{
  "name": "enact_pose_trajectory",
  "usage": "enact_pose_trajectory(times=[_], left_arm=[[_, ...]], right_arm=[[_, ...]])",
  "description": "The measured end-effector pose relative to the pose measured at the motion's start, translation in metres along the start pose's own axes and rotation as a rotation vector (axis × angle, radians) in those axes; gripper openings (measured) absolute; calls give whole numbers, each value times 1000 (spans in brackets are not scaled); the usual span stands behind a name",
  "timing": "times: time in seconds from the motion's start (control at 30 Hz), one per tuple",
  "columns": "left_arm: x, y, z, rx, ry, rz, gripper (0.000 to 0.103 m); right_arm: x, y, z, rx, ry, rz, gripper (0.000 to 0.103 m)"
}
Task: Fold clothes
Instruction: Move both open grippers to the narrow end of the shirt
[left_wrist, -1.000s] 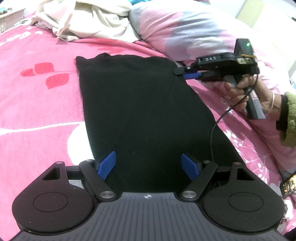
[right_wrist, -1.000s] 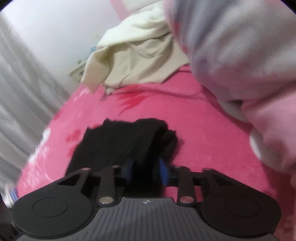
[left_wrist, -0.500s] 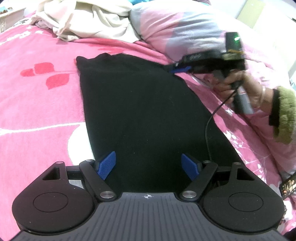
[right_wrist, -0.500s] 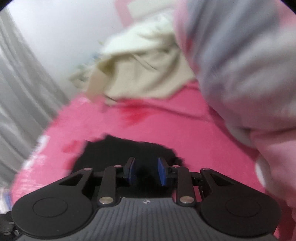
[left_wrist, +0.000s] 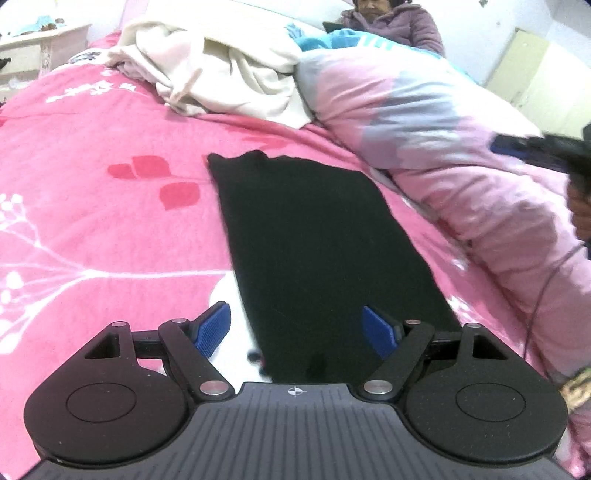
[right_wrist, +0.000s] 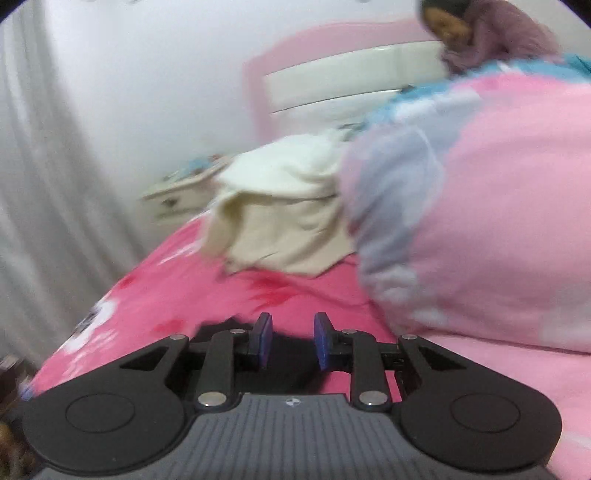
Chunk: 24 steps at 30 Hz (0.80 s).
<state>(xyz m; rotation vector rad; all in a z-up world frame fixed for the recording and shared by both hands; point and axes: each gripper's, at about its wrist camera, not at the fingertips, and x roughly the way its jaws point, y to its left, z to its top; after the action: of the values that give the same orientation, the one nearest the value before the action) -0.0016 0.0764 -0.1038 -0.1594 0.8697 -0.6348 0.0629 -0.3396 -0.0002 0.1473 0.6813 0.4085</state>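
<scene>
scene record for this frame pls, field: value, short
surface: pink floral bedspread
garment: black garment, laid flat in a long strip
left gripper: open, its pads either side of the garment's near end, nothing gripped
right gripper: open with a narrow gap, above the garment's far end, nothing gripped
other cloth: cream blanket heaped by the pink-grey duvet
background: seated person

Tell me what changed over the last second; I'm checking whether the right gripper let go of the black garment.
The right gripper let go of the black garment's far corner and pulled back to the right; its jaws now stand apart, empty. The left gripper lifted back slightly. The garment stayed flat on the pink bedspread, left jaws wide open.
</scene>
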Motion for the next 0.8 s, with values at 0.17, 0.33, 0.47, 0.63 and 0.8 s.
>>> enact_pose_trajectory(times=[0.17,0.33,0.47,0.63,0.8], left_arm=[[-33,-8,-29,-11,143,-47,79],[-49,-26,-79,-1,306,-80,78],[-57,-35,-102,-42,348,-86,75],[-63,-50,-115,-23,397,-143,75],[-57,-64,-124,15,453,-145,75]], right_arm=[[-51,58,-41,-97,241,52,27],[-50,106,-137,-132,353,97,27],[-31,127,-205,-148,422,85,27],[-54,142,-256,-278,538,64,27],[-92,138,-269,-197,569,85,27]])
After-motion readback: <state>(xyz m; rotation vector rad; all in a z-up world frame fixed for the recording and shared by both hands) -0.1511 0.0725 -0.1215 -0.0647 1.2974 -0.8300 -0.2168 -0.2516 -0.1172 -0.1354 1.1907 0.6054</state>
